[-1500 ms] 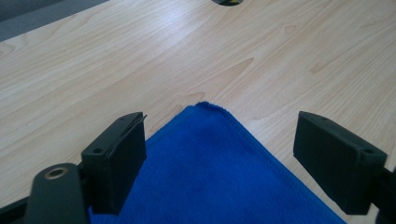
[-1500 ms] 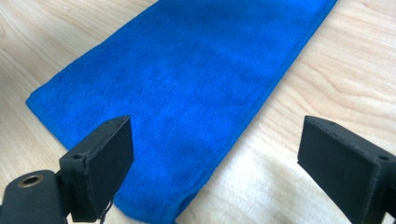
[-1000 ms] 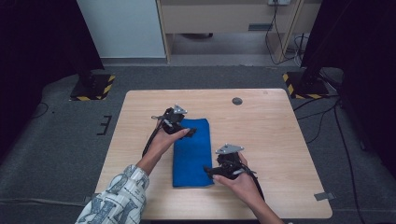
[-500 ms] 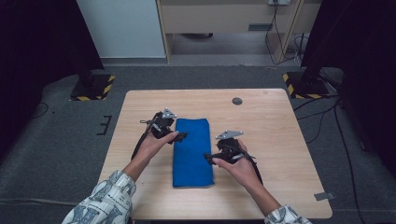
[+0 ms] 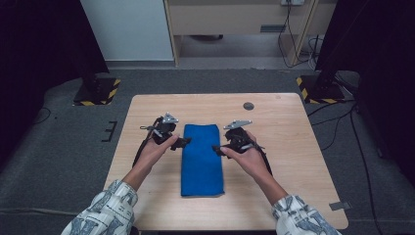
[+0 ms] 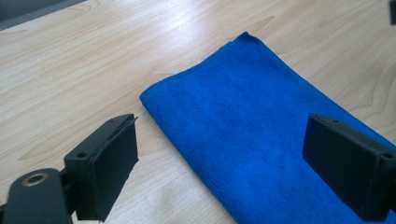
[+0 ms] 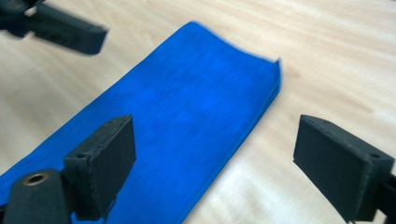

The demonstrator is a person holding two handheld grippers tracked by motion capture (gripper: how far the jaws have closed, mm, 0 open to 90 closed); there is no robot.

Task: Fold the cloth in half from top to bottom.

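1. Looking down from the high view, I see the folded blue cloth [image 5: 202, 159] lying flat near the middle of the wooden table [image 5: 293, 161], its long axis running from my side toward the far edge.
2. My left gripper [image 5: 182, 142] sits just beside the cloth's left long edge, near the far end; my right gripper [image 5: 218, 149] sits just beside the right long edge, about level with it. The cloth lies between them, so both tools point inward at it.
3. In the left gripper view the jaws stand wide with nothing between the pads; the cloth's far corner lies ahead and to the right, flat on the wood.
4. In the right gripper view the jaws are also wide, though they have just been closing a little, with nothing held; the cloth's stacked edge lies below, between the pads but clear of them.
5. I judge both hands about equally near. The next move turns on that far short edge: each tool would have to reach the corner on its own side.
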